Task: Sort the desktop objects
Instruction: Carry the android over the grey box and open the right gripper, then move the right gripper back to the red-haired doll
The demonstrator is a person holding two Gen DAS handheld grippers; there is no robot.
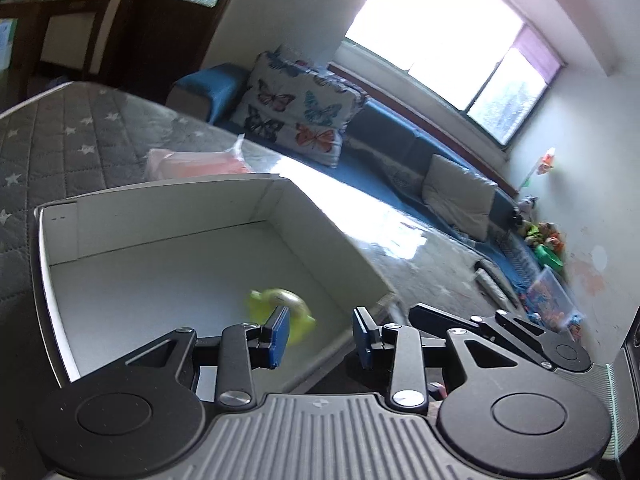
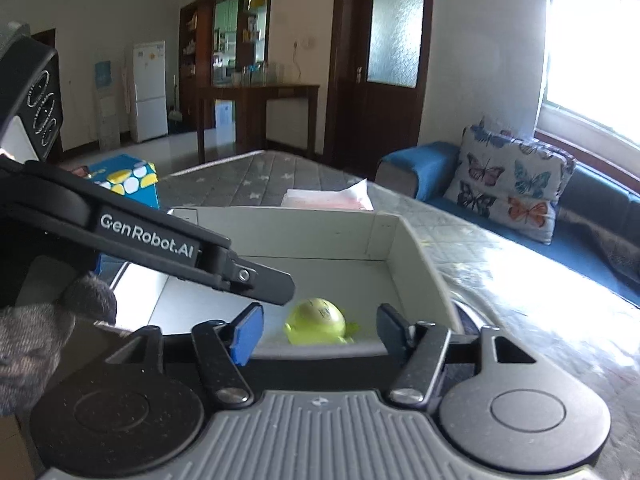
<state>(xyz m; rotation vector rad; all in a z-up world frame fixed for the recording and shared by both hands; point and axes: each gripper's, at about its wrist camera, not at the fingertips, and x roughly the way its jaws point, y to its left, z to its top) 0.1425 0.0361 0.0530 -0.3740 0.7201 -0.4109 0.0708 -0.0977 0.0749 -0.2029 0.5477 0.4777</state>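
Inside the white box (image 2: pixel 416 248) the yellow-green toy (image 2: pixel 318 322) lay free; the right claw (image 2: pixel 320 334) and left claw (image 1: pixel 320 334) gaped empty (a low pass could nudge the box)

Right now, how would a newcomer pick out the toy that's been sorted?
Find the grey star-quilted mattress; an open white box sits on it. The toy lies on the box floor near the front wall. It is the only thing inside: small, round, bright yellow-green.

Blown-out window (image 1: pixel 452 28) glares off the tabletop (yellow toy (image 2: pixel 318 322) motion-blurred), edges bowed.
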